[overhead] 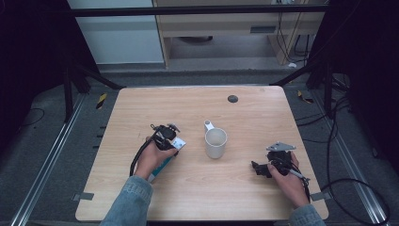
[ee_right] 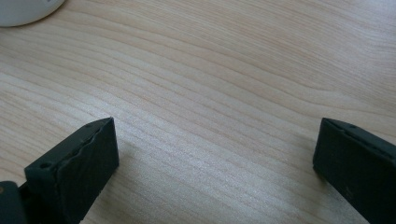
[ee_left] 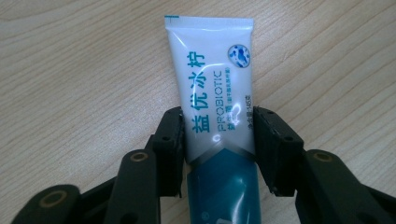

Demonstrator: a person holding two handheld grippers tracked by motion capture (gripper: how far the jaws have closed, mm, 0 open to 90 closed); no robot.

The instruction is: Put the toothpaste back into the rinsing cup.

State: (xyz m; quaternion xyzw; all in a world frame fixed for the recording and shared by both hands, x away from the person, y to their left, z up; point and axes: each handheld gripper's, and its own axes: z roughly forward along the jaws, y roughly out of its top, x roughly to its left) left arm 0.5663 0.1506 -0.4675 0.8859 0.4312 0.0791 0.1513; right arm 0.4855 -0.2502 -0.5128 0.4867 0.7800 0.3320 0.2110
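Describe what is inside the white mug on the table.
The mug stands upright with its mouth open; the pale inner wall shows and nothing sticks out. The rim hides part of its bottom, so small contents cannot be ruled out.

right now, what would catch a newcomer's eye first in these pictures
The white and teal tube stands out first: it lies flat on the wooden table between the fingers of the left gripper, which sit against its two sides. Next comes the white mug, upright near the middle of the table. The right gripper rests near the right edge with its fingers wide apart over bare wood.
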